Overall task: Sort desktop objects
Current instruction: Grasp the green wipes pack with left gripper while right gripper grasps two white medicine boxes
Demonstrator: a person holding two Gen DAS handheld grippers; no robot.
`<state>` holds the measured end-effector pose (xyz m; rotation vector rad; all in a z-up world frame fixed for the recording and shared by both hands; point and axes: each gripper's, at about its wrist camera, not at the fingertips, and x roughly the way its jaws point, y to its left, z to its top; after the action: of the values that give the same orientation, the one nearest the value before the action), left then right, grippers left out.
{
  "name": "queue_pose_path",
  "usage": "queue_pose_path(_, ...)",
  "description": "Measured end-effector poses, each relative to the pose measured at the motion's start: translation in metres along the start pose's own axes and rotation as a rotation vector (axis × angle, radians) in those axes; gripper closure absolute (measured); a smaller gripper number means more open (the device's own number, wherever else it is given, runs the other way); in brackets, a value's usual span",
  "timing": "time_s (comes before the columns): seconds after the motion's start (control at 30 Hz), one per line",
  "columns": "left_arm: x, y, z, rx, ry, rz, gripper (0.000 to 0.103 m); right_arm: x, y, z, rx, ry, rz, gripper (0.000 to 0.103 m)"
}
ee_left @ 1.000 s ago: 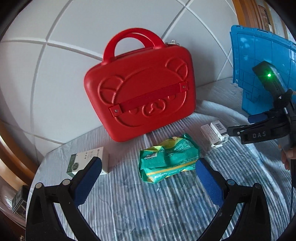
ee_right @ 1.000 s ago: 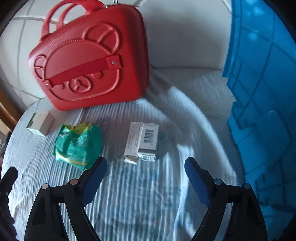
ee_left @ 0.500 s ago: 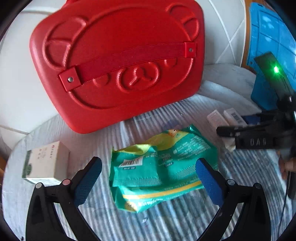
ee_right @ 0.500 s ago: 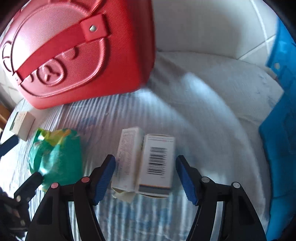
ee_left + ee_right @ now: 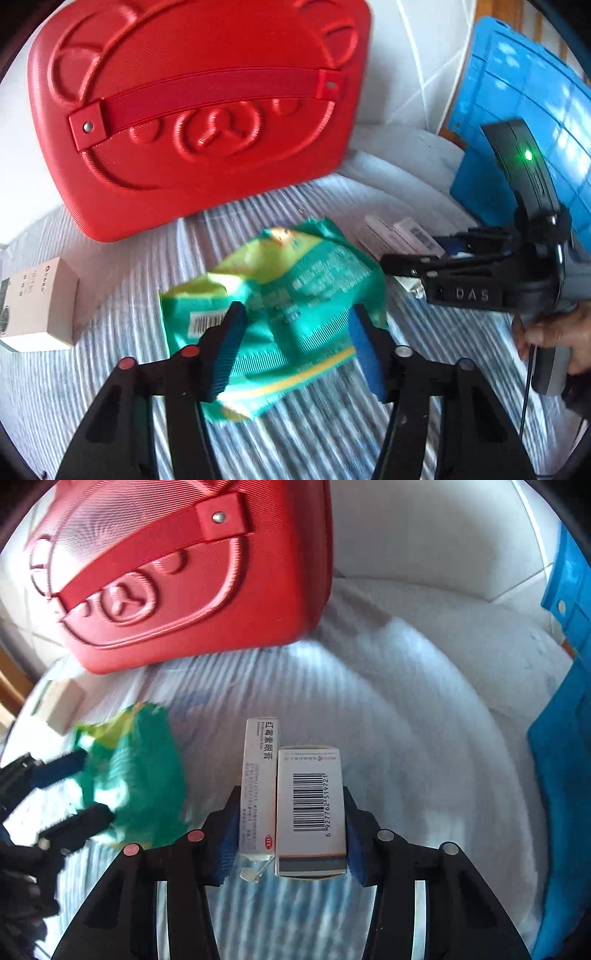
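Here, the most room is taken by the red case [image 5: 199,122], which is seen in the upper left of the left wrist view, standing on the striped cloth [image 5: 325,435]. A blue crate [image 5: 517,122] is seen at the upper right edge.

Lower down, in the middle of that view, the green bag [image 5: 280,295] is found lying crumpled on the cloth. It is straddled by the left gripper [image 5: 295,354], whose jaws are closing, with the bag between them. Whether the bag is already pressed by the pads cannot be told. The bag is soft and slippery, so only a loose fold may be pinched and the bag may slide out when it is lifted.

In the lower middle of the right wrist view, two small boxes are seen side by side and touching: the wider barcode box [image 5: 310,808] and the thin white box [image 5: 258,786]. Both are squeezed together by the right gripper [image 5: 290,834], whose jaws are closing narrow, with the blue pads against the outer sides. Since two boxes are held by one squeeze, the thin one may be pushed out or dropped, and its open end flap may be bent.

A beige box [image 5: 40,302] is left at the left edge, well apart.
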<state>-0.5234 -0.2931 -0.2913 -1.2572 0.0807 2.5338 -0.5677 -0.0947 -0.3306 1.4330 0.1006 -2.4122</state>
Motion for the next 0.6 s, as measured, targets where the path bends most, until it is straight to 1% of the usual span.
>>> queue_pose_path(0.07, -0.008, -0.005, -0.008, 0.013, 0.01, -0.004, 0.058, -0.01, 0.004, -0.011, -0.01, -0.007, 0.012, 0.056)
queue_pose_path(0.13, -0.013, -0.007, -0.012, 0.012, 0.016, -0.005, 0.065, -0.02, 0.009, -0.022, -0.021, -0.016, 0.017, 0.056)
queue_pose_path(0.17, -0.017, -0.006, -0.013, 0.005, 0.019, -0.002, 0.073, -0.024, 0.01, -0.025, -0.03, -0.018, 0.011, 0.056)
queue_pose_path(0.23, -0.025, -0.001, -0.015, -0.001, 0.016, -0.004, 0.073, -0.028, 0.008, -0.029, -0.029, -0.009, 0.013, 0.056)
queue_pose_path(0.27, -0.026, 0.002, -0.017, 0.003, 0.028, -0.022, 0.073, -0.025, 0.009, -0.027, -0.025, -0.005, 0.013, 0.056)
queue_pose_path(0.3, -0.027, 0.005, -0.019, 0.014, 0.041, -0.061, 0.073, -0.023, 0.011, -0.024, -0.023, -0.002, 0.011, 0.056)
queue_pose_path(0.33, -0.027, 0.007, -0.02, 0.036, 0.047, -0.082, 0.073, -0.023, 0.01, -0.024, -0.021, 0.005, 0.01, 0.056)
queue_pose_path(0.37, -0.029, 0.009, -0.021, 0.07, 0.052, -0.082, 0.071, -0.023, 0.009, -0.022, -0.018, 0.011, 0.013, 0.056)
queue_pose_path(0.4, -0.03, 0.01, -0.02, 0.1, 0.058, -0.074, 0.066, -0.02, 0.012, -0.019, -0.013, 0.011, 0.016, 0.056)
queue_pose_path(0.47, -0.03, 0.014, -0.018, 0.154, 0.068, -0.082, 0.058, -0.019, 0.013, -0.016, -0.011, 0.009, 0.015, 0.056)
queue_pose_path(0.5, -0.028, 0.016, -0.017, 0.177, 0.078, -0.074, 0.055, -0.019, 0.013, -0.015, -0.013, 0.008, 0.016, 0.056)
queue_pose_path(0.53, -0.025, 0.018, -0.016, 0.196, 0.089, -0.061, 0.054, -0.018, 0.013, -0.014, -0.014, 0.007, 0.016, 0.056)
queue_pose_path(0.6, -0.022, 0.017, -0.014, 0.226, 0.105, -0.097, 0.054, -0.014, 0.014, -0.01, -0.017, 0.009, 0.015, 0.056)
